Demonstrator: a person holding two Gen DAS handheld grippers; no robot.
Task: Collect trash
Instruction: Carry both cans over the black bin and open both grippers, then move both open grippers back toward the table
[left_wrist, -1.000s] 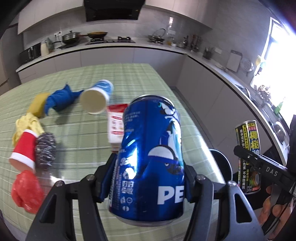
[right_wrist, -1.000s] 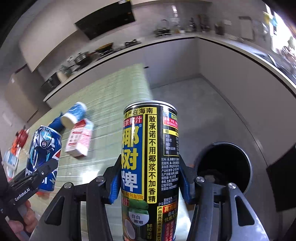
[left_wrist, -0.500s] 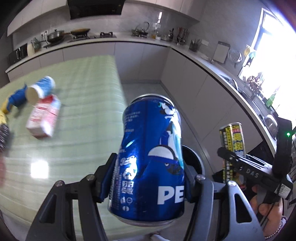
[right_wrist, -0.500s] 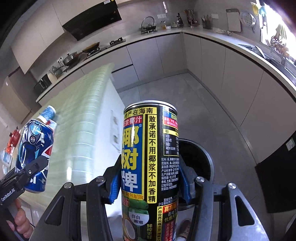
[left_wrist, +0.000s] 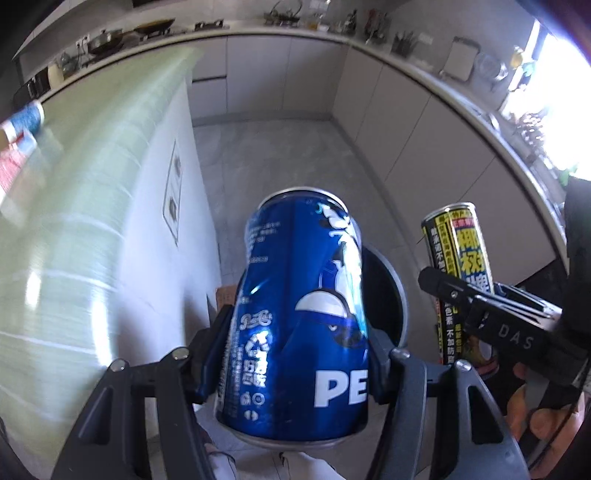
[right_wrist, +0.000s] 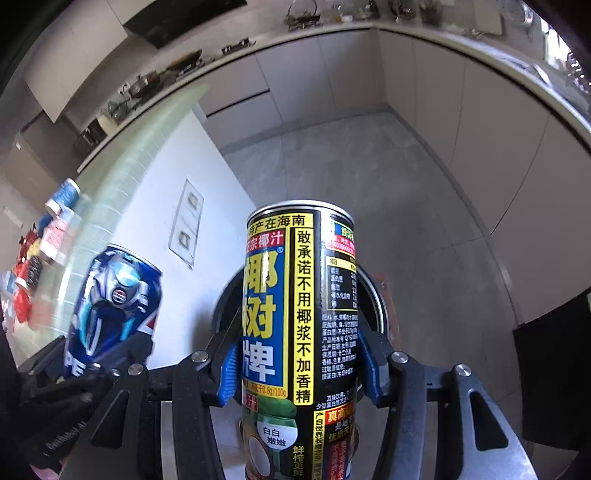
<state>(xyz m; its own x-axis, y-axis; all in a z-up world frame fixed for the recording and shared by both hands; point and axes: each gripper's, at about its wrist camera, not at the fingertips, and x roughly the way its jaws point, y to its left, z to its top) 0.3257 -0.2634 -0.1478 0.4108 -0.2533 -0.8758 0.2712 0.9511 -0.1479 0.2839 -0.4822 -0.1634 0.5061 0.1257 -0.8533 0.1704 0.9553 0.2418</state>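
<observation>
While left tongs (left_wrist: 299, 350) are gripping the blue can (left_wrist: 299, 314), right tongs (right_wrist: 295, 365) are gripping the black can (right_wrist: 299, 332); bin (left_wrist: 391, 295) is lying behind, desk (left_wrist: 74, 221) at left.

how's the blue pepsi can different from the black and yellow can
The blue Pepsi can is wider and squatter; the black and yellow can is slimmer and taller. The Pepsi can sits in the left gripper, the other in the right gripper. Both are clamped upright above the dark bin.
</observation>
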